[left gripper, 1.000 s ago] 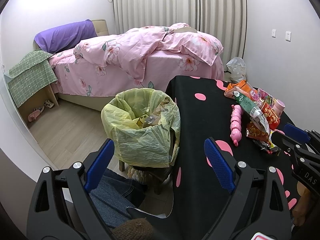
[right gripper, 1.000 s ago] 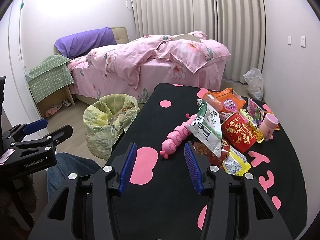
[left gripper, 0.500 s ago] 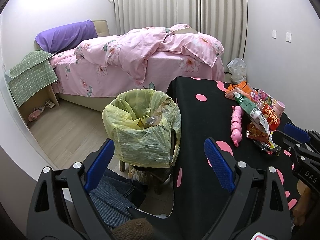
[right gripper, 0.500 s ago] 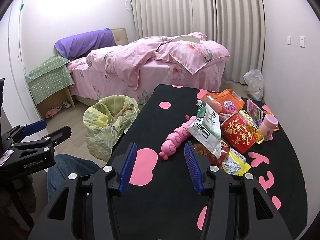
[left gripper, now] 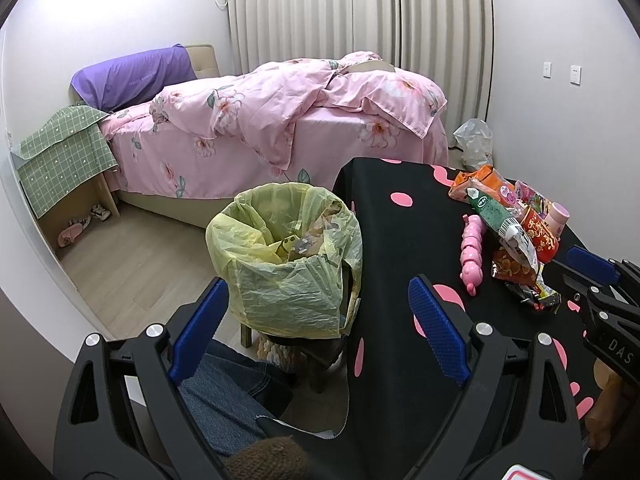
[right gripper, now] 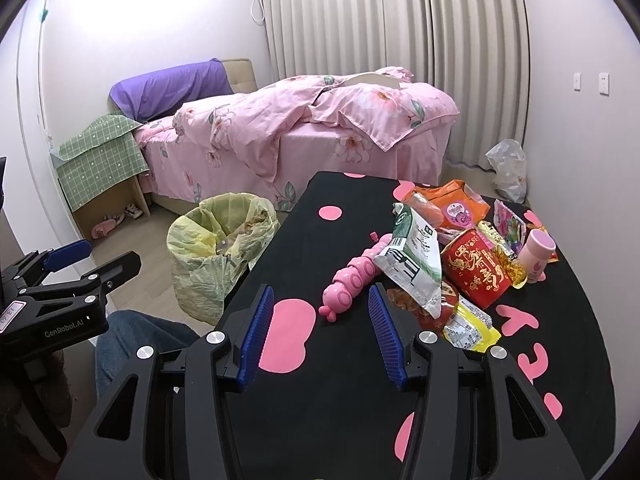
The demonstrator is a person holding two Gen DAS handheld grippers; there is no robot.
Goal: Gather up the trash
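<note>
A bin lined with a yellow bag (left gripper: 286,258) stands on a low stool left of the black table (left gripper: 400,264); it also shows in the right wrist view (right gripper: 218,248) and holds some wrappers. A heap of snack packets (right gripper: 448,264) lies on the table's right side, with a green-white bag (right gripper: 414,258) on top and a red packet (right gripper: 476,272) beside it. My left gripper (left gripper: 320,328) is open and empty, near the bin at the table's left edge. My right gripper (right gripper: 320,336) is open and empty over the table, short of the heap.
A pink caterpillar toy (right gripper: 354,278) lies left of the heap. A pink cup (right gripper: 538,252) stands at the far right. A pink bed (left gripper: 272,136) is behind, a white plastic bag (right gripper: 508,170) on the floor by the curtain. My jeans-clad leg (left gripper: 224,396) is below.
Both views have shifted only slightly; the right gripper has edged a little forward toward the heap. Both grippers stay open and empty.
</note>
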